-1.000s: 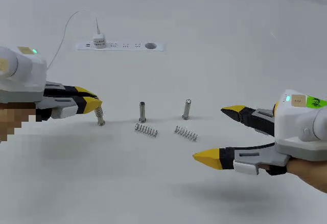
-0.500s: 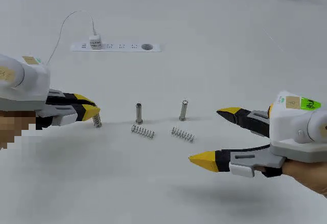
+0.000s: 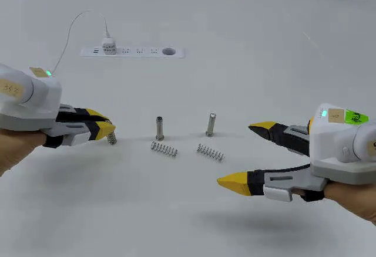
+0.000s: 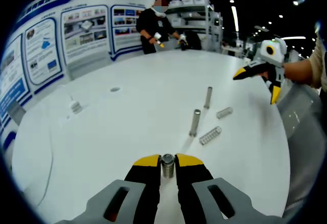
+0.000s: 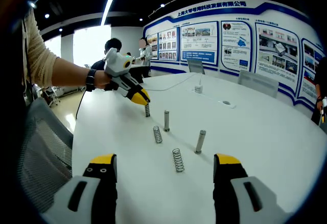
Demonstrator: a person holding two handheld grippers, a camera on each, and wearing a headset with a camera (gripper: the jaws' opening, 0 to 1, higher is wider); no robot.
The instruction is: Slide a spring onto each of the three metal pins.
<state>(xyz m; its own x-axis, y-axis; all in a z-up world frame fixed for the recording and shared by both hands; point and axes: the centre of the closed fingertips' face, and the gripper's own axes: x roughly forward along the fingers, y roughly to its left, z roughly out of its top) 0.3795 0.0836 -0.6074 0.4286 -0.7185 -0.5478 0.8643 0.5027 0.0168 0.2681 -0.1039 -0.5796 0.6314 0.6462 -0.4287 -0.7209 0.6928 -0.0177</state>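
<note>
Three metal pins stand in a row on the white table. A spring sits around the left pin, and my left gripper is shut on that spring. The middle pin and the right pin are bare. Two loose springs lie flat just in front of them, one by the middle pin and one by the right pin. My right gripper is wide open, low over the table to the right of the pins, with nothing between its fingers.
A white power strip with a plugged-in charger and cable lies further back on the table. The table's near edge and a mesh chair show in the right gripper view. People stand at the table's far end.
The head camera has shifted slightly. My left gripper stays shut on the spring at the left pin, and my right gripper stays open at about the same place.
</note>
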